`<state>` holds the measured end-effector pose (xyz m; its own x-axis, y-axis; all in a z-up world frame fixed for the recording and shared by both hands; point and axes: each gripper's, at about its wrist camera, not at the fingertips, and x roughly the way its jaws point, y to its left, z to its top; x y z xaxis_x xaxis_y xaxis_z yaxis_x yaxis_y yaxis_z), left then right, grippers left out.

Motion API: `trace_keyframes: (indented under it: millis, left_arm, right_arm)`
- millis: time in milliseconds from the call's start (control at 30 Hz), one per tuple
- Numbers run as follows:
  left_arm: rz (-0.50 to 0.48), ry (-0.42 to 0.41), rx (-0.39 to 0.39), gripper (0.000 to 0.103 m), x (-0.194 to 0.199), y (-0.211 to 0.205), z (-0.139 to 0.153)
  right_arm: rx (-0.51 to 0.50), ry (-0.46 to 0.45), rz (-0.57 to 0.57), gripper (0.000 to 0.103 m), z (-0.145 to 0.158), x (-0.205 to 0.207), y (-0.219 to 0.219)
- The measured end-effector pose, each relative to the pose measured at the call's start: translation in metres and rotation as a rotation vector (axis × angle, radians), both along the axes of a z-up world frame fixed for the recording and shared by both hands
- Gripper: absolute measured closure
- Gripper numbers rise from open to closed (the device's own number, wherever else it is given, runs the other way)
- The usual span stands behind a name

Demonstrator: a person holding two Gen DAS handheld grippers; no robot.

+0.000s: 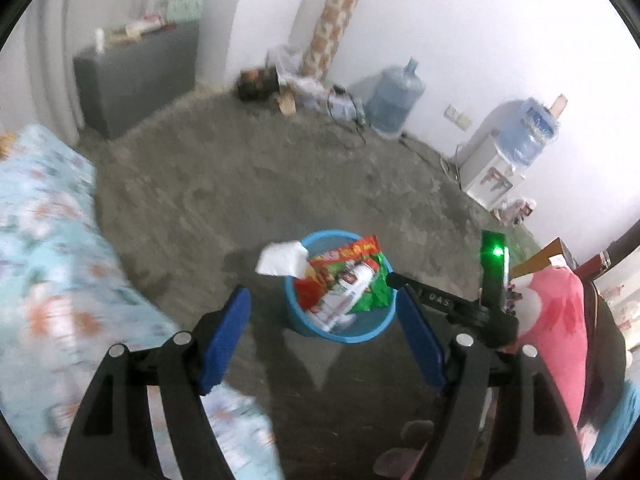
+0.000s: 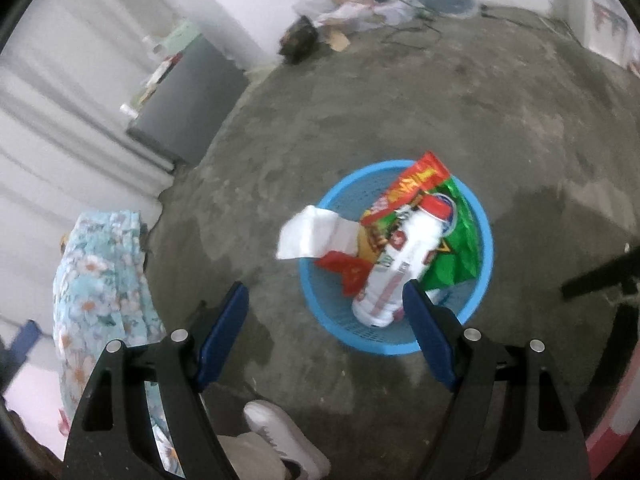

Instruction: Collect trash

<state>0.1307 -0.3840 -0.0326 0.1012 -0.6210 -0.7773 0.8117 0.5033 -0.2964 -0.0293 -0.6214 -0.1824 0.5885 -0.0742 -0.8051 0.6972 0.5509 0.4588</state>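
A blue plastic basket (image 1: 304, 322) (image 2: 348, 332) stands on the concrete floor. It holds a white bottle (image 1: 346, 292) (image 2: 404, 256), a red and green snack wrapper (image 1: 360, 254) (image 2: 460, 236) and a white tissue (image 1: 280, 258) (image 2: 312, 234) draped over its rim. My left gripper (image 1: 322, 300) is open and empty above the basket. My right gripper (image 2: 326, 292) is open and empty, just left of the basket; its black body (image 1: 452, 304) shows at the right in the left wrist view.
A bed with a floral blue sheet (image 1: 52, 248) (image 2: 104, 280) lies at the left. A grey cabinet (image 1: 132, 76) (image 2: 188, 112) stands by the wall. Water jugs (image 1: 394, 98) and a dispenser (image 1: 496, 168) line the far wall. A pink cushion (image 1: 556, 320) is at right. My shoe (image 2: 288, 436) is below.
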Motion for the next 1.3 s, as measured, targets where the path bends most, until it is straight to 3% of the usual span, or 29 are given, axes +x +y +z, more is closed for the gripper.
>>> trace_keyframes:
  millis: [267,467,533,767,867,933,1067,1300]
  left_arm:
    - [0.142,-0.128,-0.096,0.024,0.023,0.15,0.047]
    - [0.312,-0.127,-0.146,0.021,0.044,0.245,0.047]
    - [0.349,-0.12,-0.154,0.017,0.05,0.267,0.043]
    - [0.433,-0.077,-0.154,0.01,0.065,0.306,0.02]
    - [0.442,-0.059,-0.148,0.01,0.072,0.31,0.012]
    - [0.447,-0.042,-0.15,0.01,0.077,0.313,0.007]
    - [0.462,-0.023,-0.156,0.01,0.086,0.317,0.001]
    - [0.477,-0.002,-0.17,0.01,0.091,0.327,-0.005]
  right_arm:
    - [0.079,0.001,0.056,0.031,-0.023,0.054,0.009]
    - [0.244,0.082,-0.044,0.042,-0.092,0.124,-0.019]
    - [0.249,0.128,-0.075,0.044,-0.11,0.142,-0.029]
    - [0.199,0.263,-0.125,0.052,-0.144,0.183,-0.046]
    - [0.216,0.305,-0.161,0.069,-0.157,0.184,-0.051]
    - [0.221,0.309,-0.189,0.089,-0.162,0.177,-0.051]
    - [0.267,0.218,-0.238,0.102,-0.16,0.155,-0.054]
    - [0.175,0.224,-0.297,0.103,-0.131,0.111,-0.057]
